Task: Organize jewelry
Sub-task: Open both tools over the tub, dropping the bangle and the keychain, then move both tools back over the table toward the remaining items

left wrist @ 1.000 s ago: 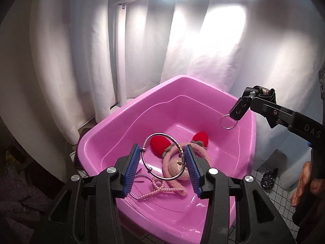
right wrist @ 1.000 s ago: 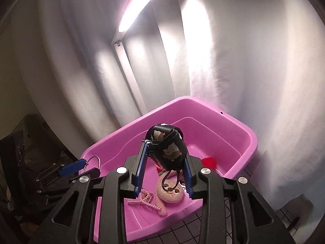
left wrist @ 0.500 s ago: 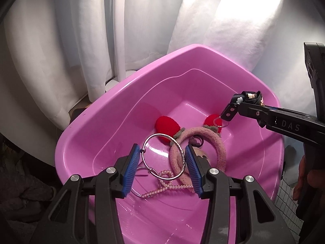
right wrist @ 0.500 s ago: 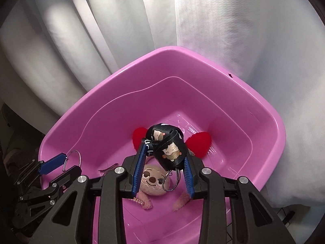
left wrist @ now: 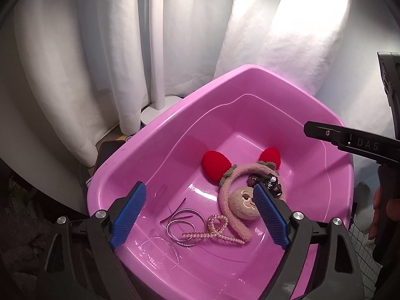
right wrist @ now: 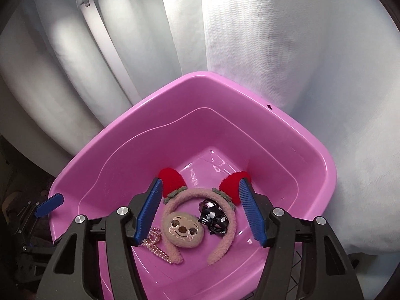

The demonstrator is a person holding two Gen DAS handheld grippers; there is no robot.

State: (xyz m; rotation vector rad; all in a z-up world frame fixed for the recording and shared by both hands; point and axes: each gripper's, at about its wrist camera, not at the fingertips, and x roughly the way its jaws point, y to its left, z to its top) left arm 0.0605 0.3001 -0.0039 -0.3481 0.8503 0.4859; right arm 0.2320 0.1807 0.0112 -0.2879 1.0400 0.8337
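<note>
Silver bangle (left wrist: 183,227) and black keychain (right wrist: 213,216) now dropped; both grippers' fingers wide apart.

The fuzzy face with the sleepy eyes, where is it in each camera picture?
Left wrist view: the round tan plush face lies low and right of centre, touching the left gripper's right blue pad.
Right wrist view: low in the middle, between the blue pads.
Shared landmark: the pink fuzzy headband with red ears.

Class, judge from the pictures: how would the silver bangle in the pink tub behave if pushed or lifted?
The silver bangle looks like thin rigid metal, so probably stiff and light. Lying flat on the glossy pink tub floor, it would likely slide; on edge, roll.
</note>
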